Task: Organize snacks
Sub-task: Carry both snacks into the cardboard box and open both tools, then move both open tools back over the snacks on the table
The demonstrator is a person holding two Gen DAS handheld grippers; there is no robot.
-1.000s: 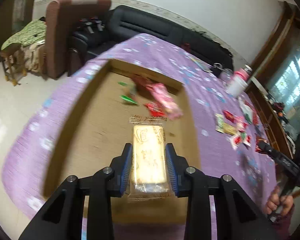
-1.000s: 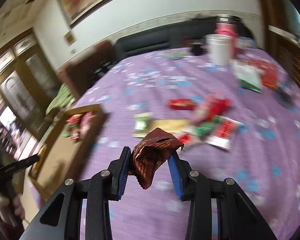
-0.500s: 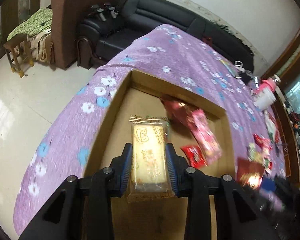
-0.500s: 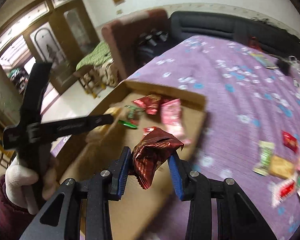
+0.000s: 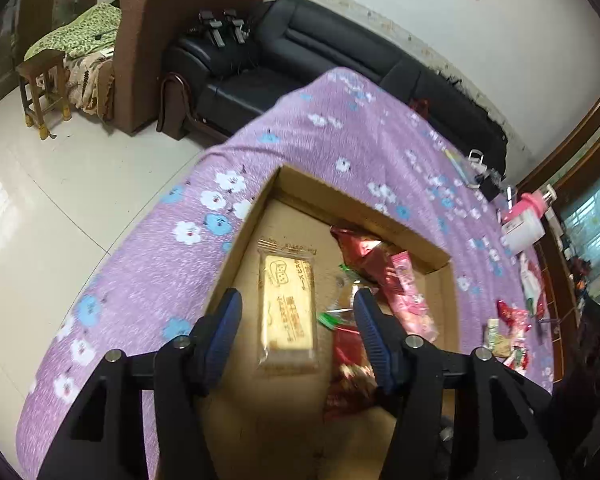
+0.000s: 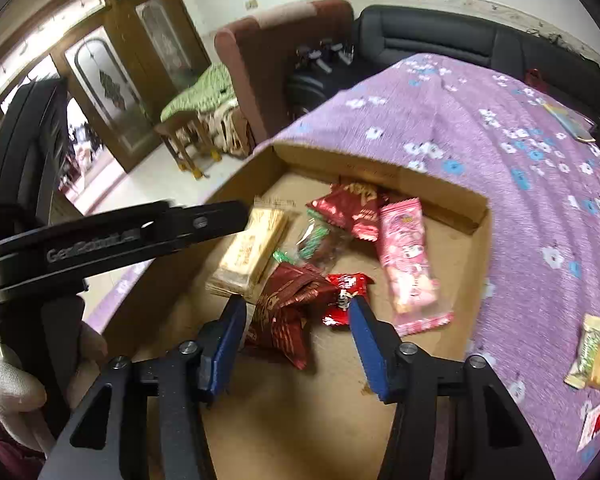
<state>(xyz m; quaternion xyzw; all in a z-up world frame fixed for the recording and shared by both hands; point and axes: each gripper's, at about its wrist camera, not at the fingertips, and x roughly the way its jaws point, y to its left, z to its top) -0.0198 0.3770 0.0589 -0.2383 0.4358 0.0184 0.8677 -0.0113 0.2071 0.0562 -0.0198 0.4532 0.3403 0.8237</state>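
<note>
Both tongs, clamped on packets half a second ago, now stand wide and empty over the cardboard box (image 6: 440, 184): left tongs (image 5: 298, 328) have let the pale biscuit pack (image 5: 287, 308) drop flat on the box floor, and right tongs (image 6: 296, 334) have released the crumpled maroon foil packet (image 6: 288, 304) beside it. Box, on the purple flowered surface (image 5: 148, 280), holds roughly half the snacks, judging by the loose packets (image 6: 594, 354) lying well apart on the cloth. Smaller items inside: pink wafer pack (image 6: 406, 254), small red packet (image 6: 346, 294).
</note>
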